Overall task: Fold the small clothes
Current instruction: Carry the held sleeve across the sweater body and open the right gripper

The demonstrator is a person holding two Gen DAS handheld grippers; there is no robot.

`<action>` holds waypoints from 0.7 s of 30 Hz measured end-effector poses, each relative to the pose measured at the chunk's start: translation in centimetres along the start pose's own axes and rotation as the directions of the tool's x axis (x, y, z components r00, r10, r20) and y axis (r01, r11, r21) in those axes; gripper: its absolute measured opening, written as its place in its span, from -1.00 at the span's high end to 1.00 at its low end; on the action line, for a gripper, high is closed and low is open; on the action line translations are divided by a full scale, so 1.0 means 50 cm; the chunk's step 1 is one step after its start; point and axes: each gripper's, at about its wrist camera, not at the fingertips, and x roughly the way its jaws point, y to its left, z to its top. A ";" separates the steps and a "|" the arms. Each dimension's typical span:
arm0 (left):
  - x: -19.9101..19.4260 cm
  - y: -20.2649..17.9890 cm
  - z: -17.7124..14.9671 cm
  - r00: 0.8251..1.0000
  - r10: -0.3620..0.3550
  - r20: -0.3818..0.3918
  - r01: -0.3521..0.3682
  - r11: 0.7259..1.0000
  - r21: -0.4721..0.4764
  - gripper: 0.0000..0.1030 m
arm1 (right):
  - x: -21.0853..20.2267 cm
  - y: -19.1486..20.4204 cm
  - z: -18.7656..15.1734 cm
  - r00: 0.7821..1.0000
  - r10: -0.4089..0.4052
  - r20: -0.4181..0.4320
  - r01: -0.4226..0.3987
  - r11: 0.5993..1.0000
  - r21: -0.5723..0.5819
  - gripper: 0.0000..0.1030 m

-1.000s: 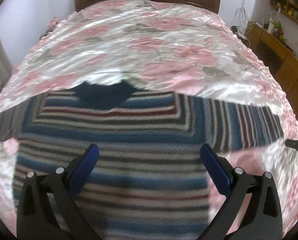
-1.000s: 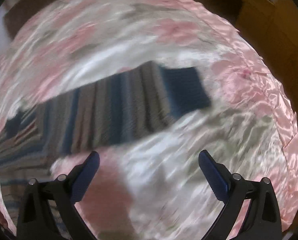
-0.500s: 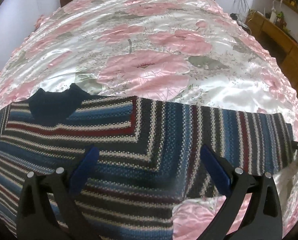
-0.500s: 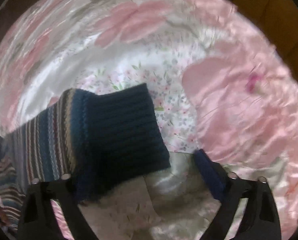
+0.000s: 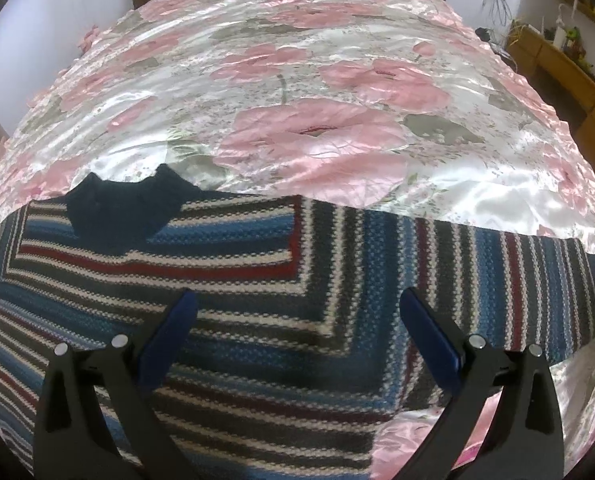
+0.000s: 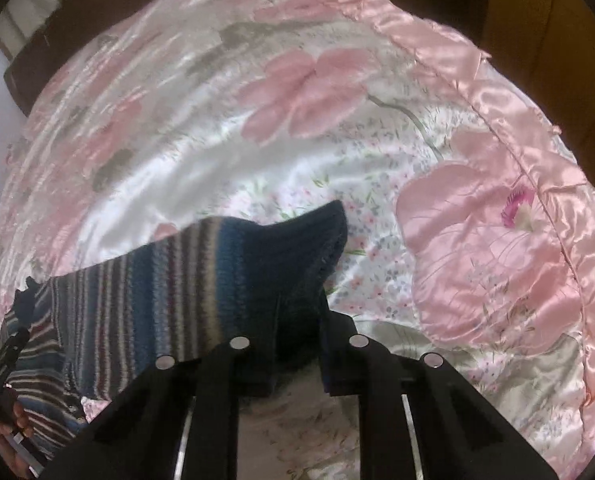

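Right wrist — claw [image 6: 297,344] pinching sweater cuff [image 6: 297,248].

The left wrist view looks down the bed toward the headboard, close above the striped knitted sweater [image 5: 257,320]; the right wrist view sits nearer, at its sleeve [image 6: 169,296], sharing the pink floral satin bedspread [image 5: 337,92].

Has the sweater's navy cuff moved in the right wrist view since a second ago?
Yes. The navy cuff moved from mid-bedspread down into the right gripper, now shut on it.
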 end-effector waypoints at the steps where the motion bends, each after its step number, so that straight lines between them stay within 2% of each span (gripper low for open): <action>1: -0.002 0.013 0.001 1.000 0.001 -0.001 -0.001 1.000 -0.007 -0.95 | -0.005 0.003 -0.002 1.000 -0.002 0.008 0.002 1.000 -0.012 0.69; 5: -0.009 0.063 0.002 1.000 0.018 -0.008 -0.019 1.000 -0.022 -0.95 | -0.037 0.071 -0.012 0.999 0.020 0.033 -0.018 0.996 -0.083 0.70; 10: -0.024 0.134 0.006 1.000 0.029 -0.007 -0.029 0.998 -0.050 -0.95 | -0.049 0.238 -0.036 0.994 0.106 0.028 -0.098 0.972 -0.213 0.70; 14: -0.031 0.180 0.004 0.999 0.039 -0.015 -0.040 0.998 -0.058 -0.95 | -0.031 0.379 -0.080 0.983 0.180 -0.019 -0.178 0.936 -0.305 0.70; 17: -0.038 0.215 0.000 0.999 0.050 -0.012 -0.051 0.997 -0.062 -0.95 | -0.012 0.468 -0.118 0.977 0.206 -0.052 -0.210 0.904 -0.372 0.70; 21: -0.037 0.254 -0.007 0.998 0.059 -0.023 -0.061 0.995 -0.077 -0.95 | 0.030 0.569 -0.167 0.955 0.265 -0.132 -0.296 0.864 -0.407 0.70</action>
